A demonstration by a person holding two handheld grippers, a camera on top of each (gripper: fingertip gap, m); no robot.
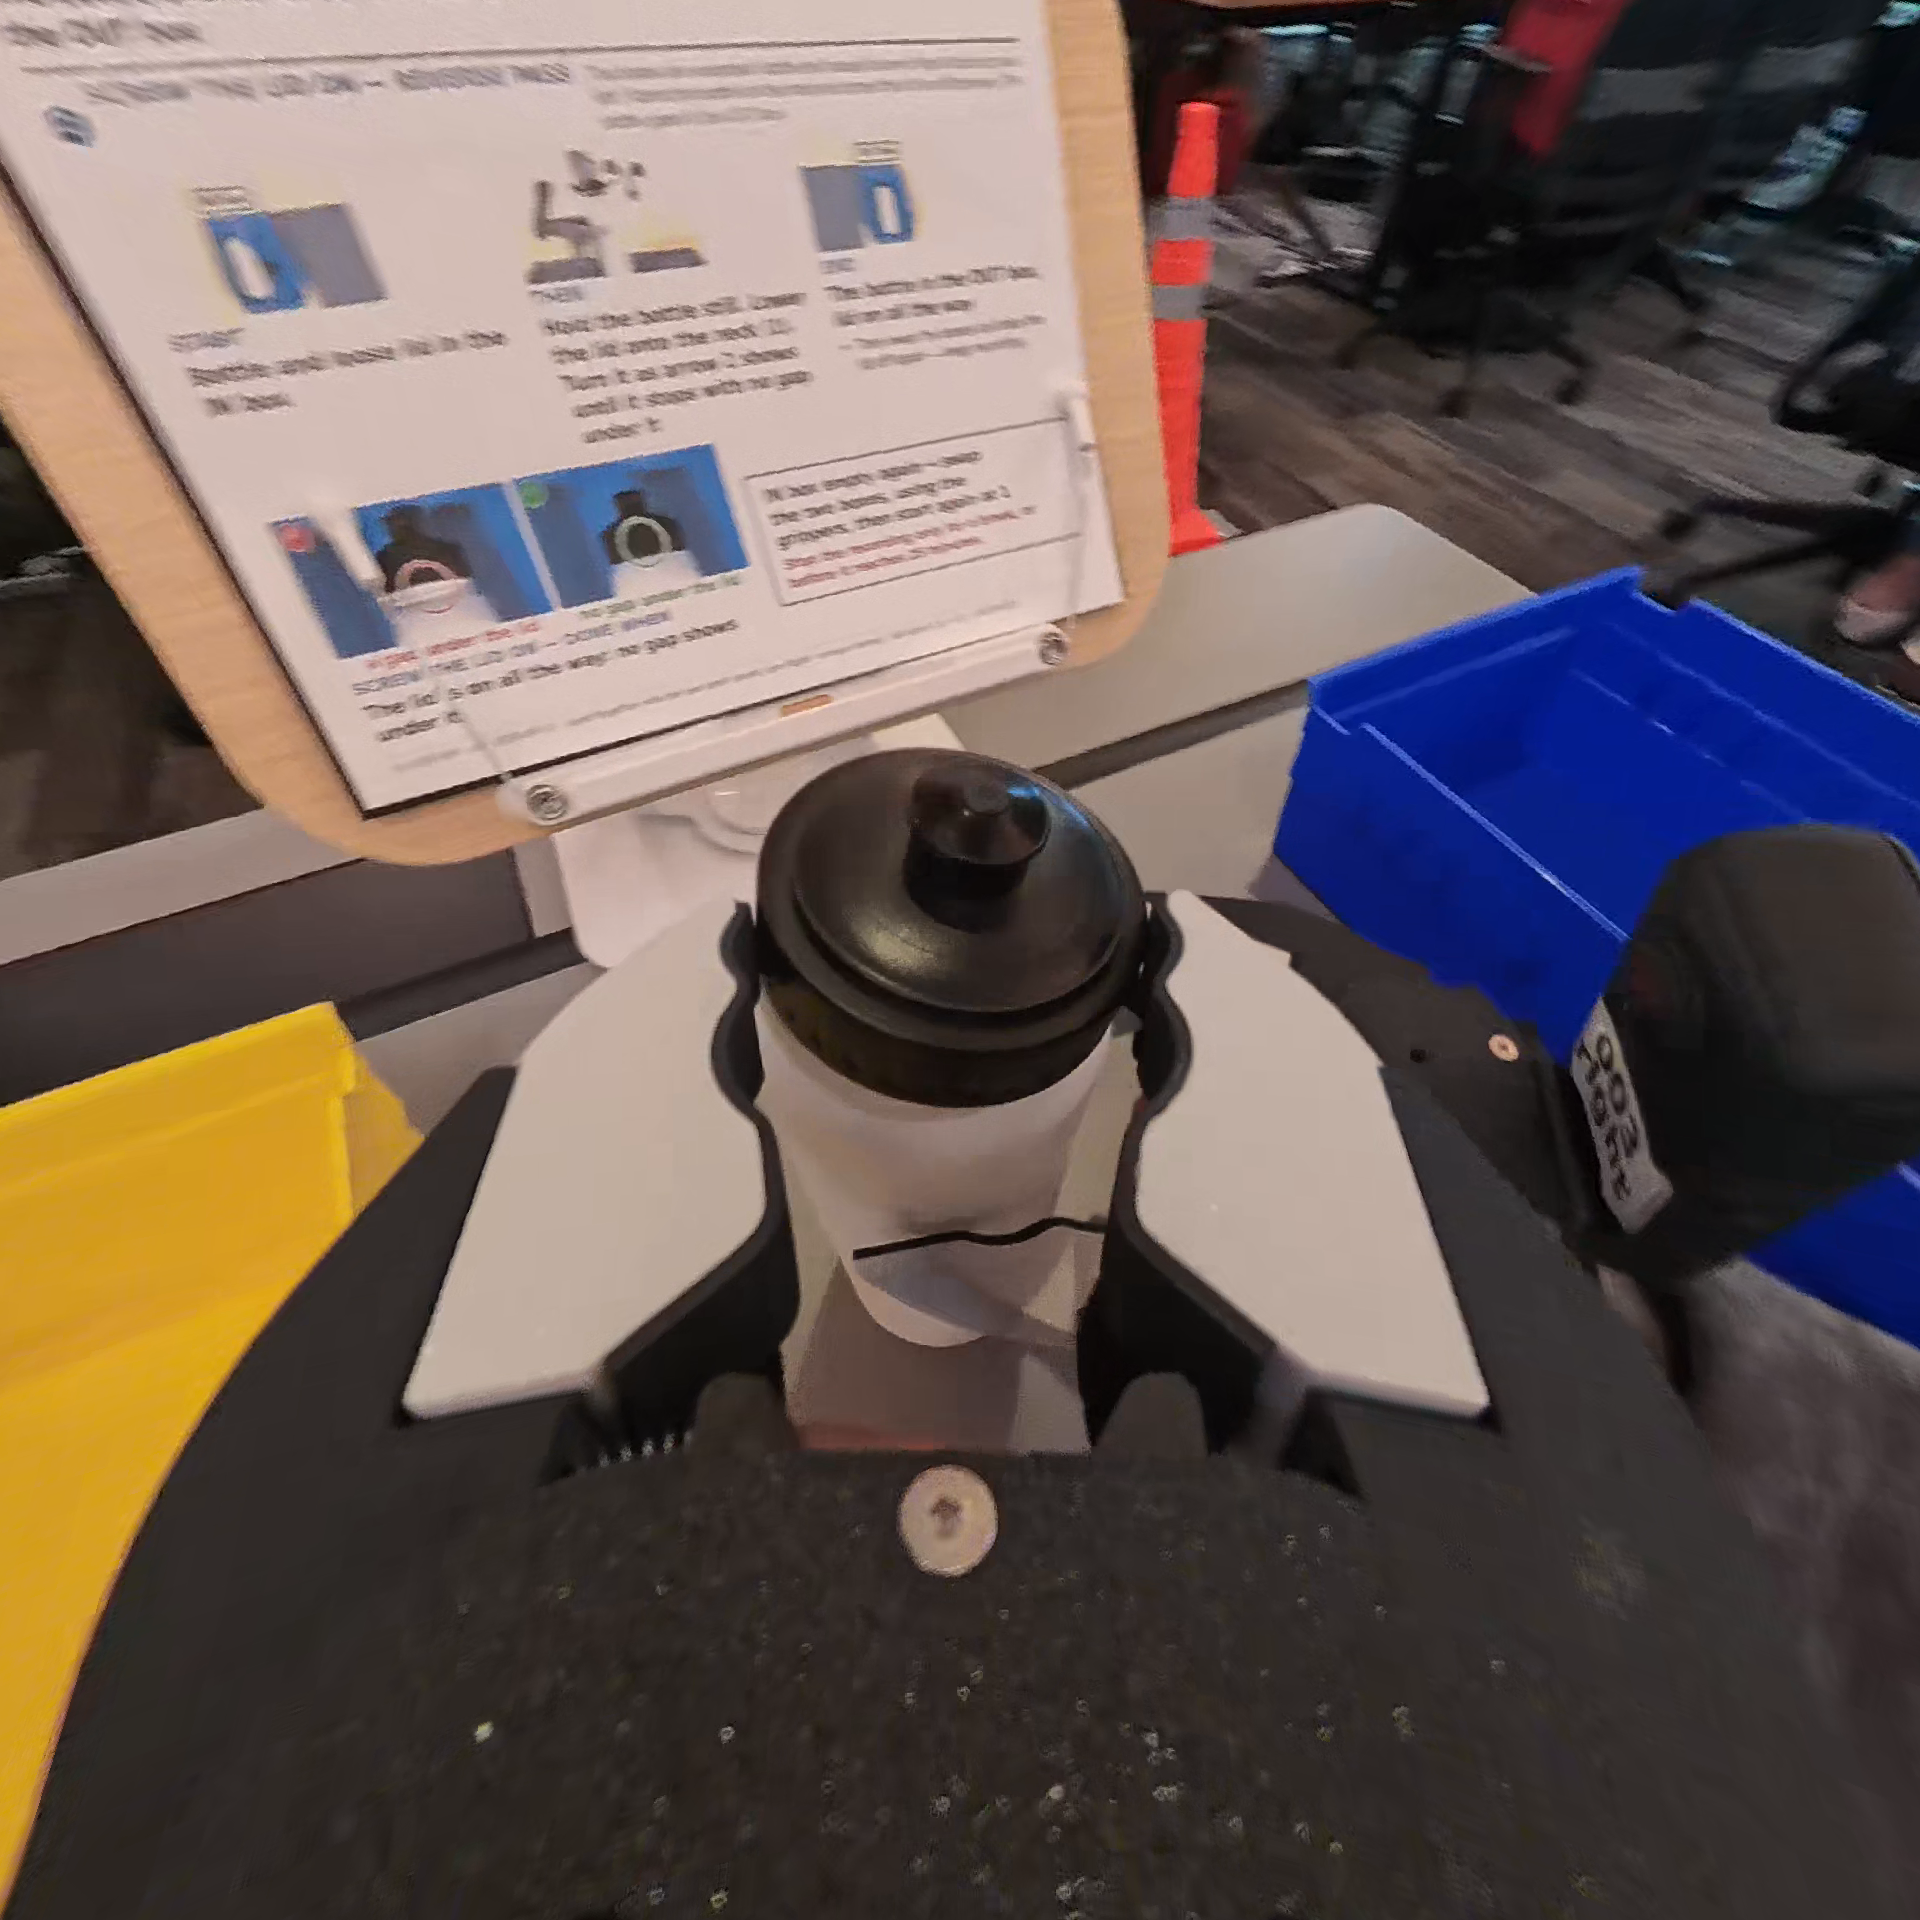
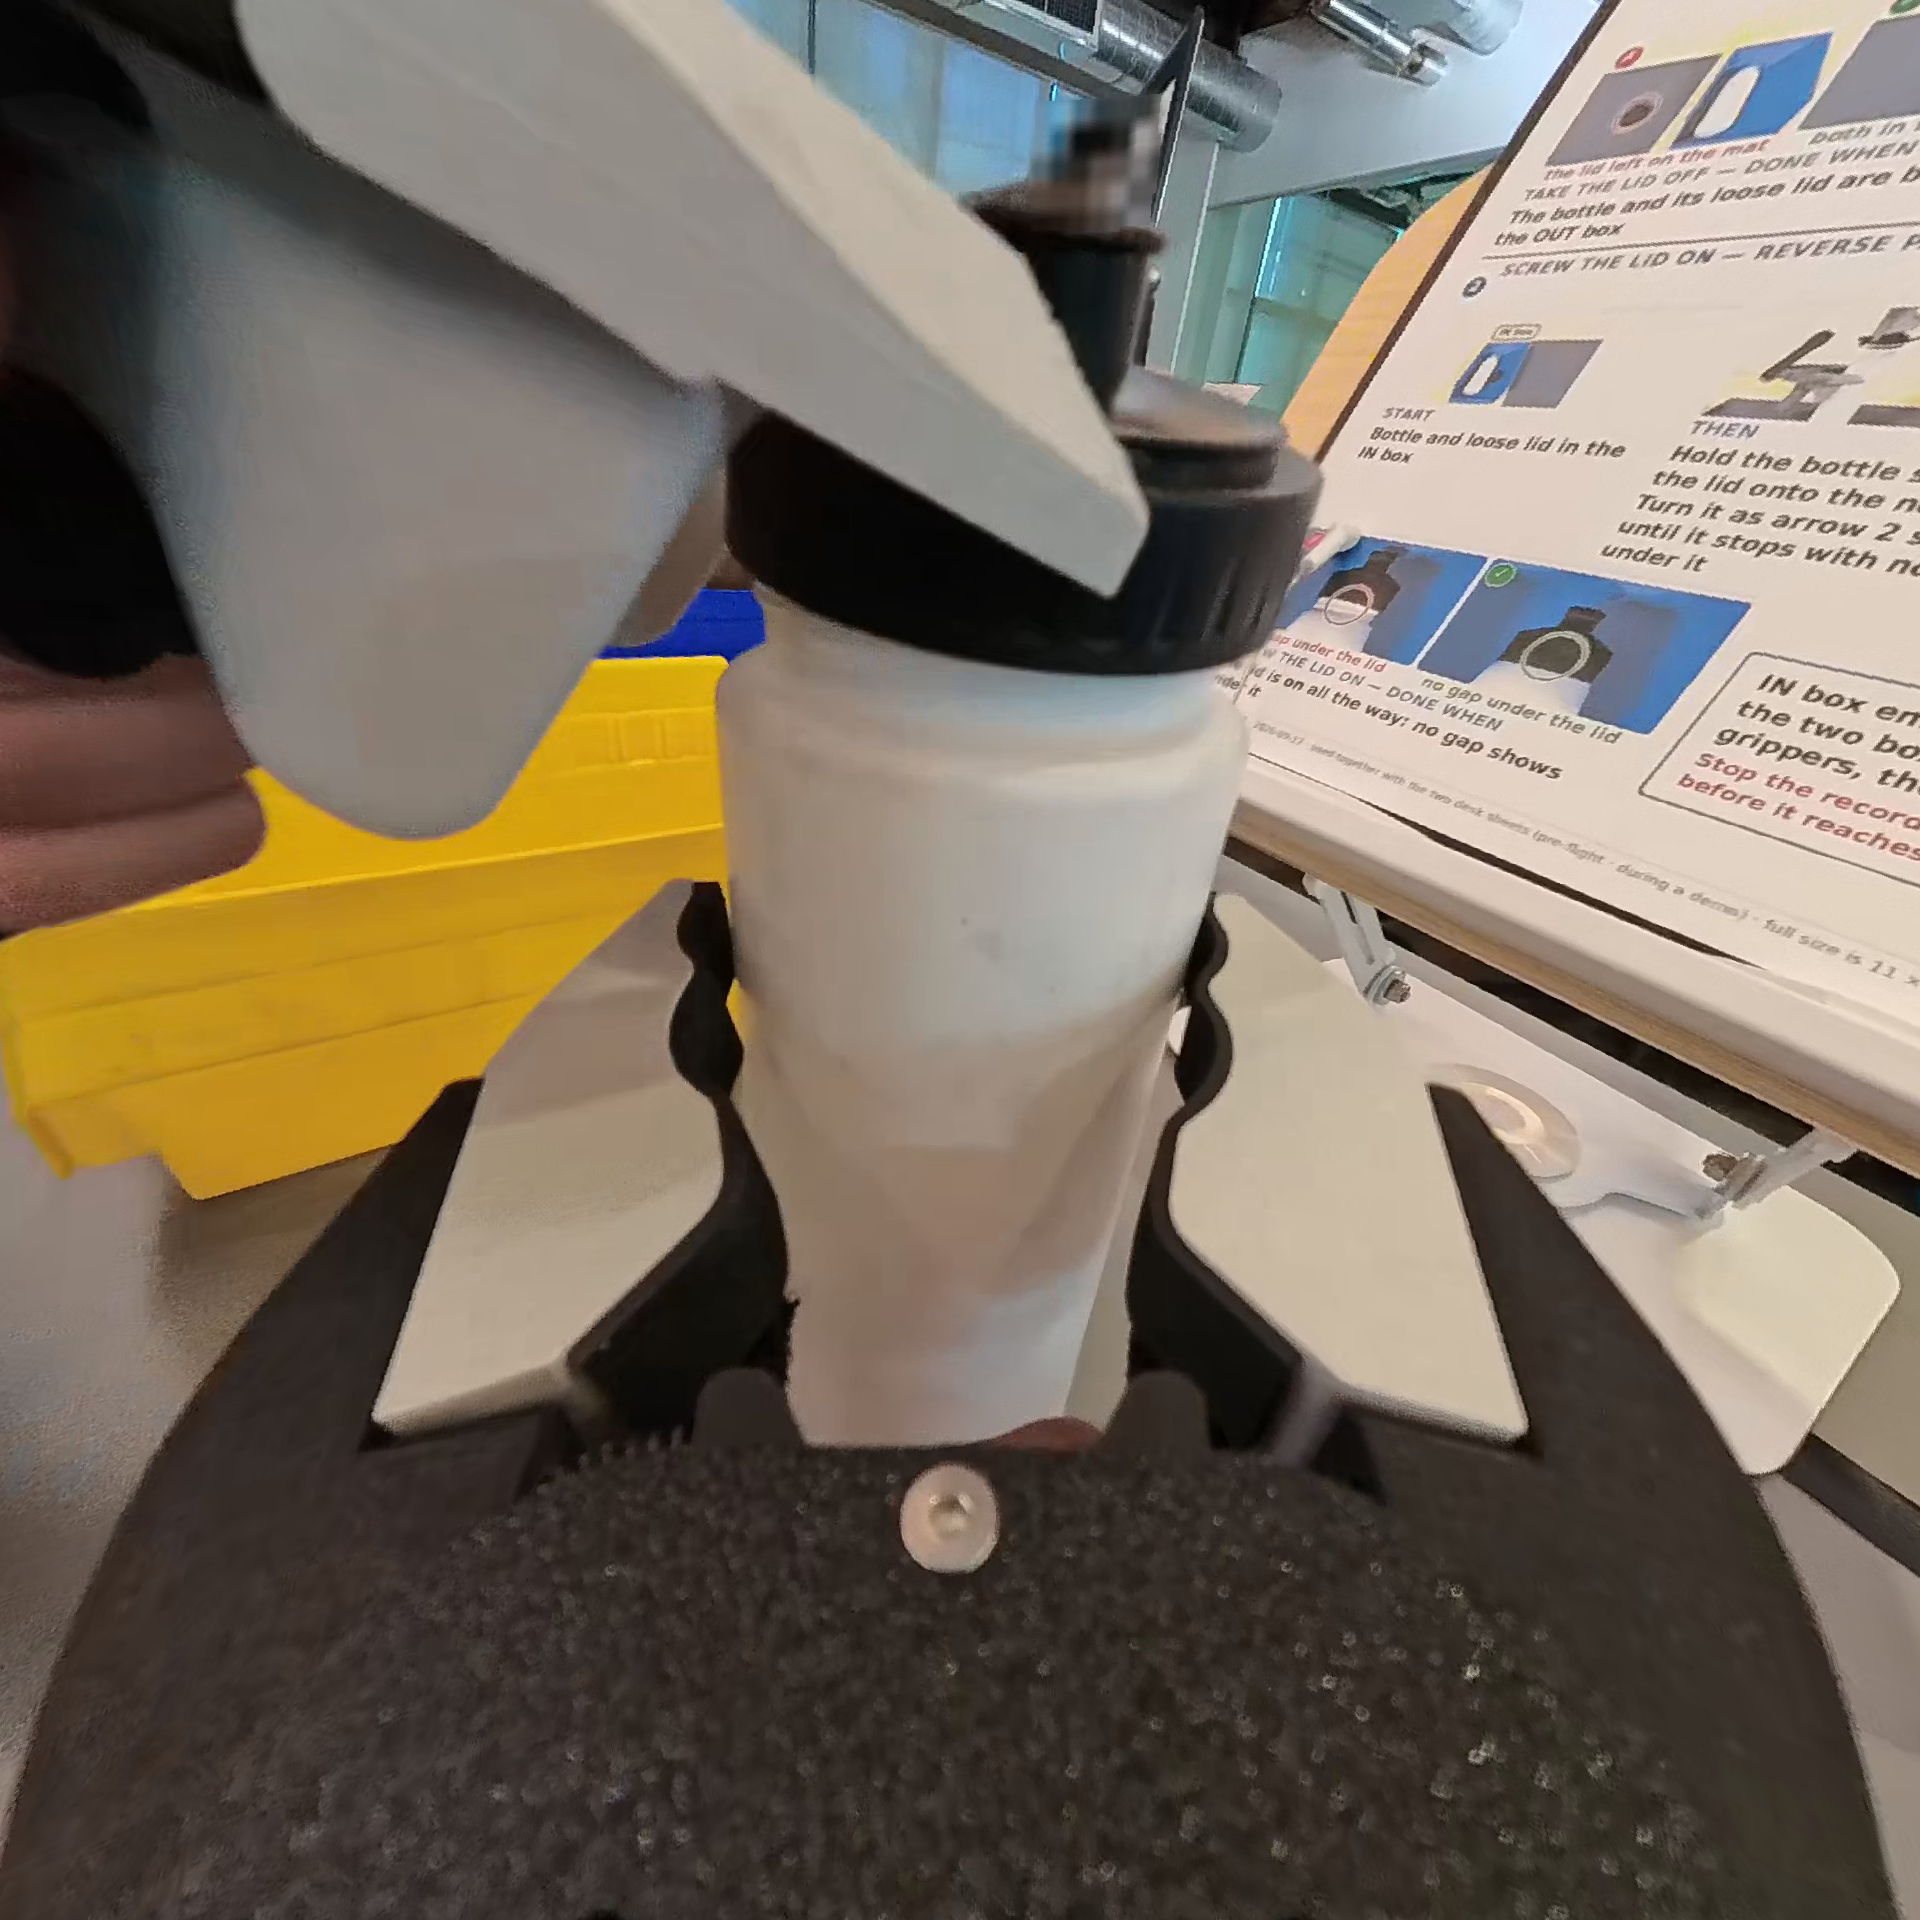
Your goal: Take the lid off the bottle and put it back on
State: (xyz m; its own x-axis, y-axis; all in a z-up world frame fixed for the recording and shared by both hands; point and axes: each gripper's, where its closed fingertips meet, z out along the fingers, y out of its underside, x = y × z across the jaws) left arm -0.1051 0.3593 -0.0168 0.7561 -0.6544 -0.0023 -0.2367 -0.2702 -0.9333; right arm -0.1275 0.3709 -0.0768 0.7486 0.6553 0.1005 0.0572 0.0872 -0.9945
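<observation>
A white bottle (image 1: 925, 1164) stands upright with its black lid (image 1: 940, 914) on the neck. In the left wrist view my left gripper (image 1: 948, 935) comes from above and is shut on the lid, one fingertip on each side of its rim. In the right wrist view my right gripper (image 2: 951, 997) is shut on the white bottle (image 2: 977, 883) around the middle of its body. One grey finger (image 2: 727, 291) of the left gripper slants down over the lid (image 2: 1039, 561) and hides part of it. The bottle's base is hidden.
A yellow bin (image 1: 156, 1247) sits to the left and a blue bin (image 1: 1558, 810) to the right on the grey table (image 1: 1143, 665). An instruction board (image 1: 582, 364) on a white stand is right behind the bottle. An orange cone (image 1: 1184, 312) stands on the floor beyond.
</observation>
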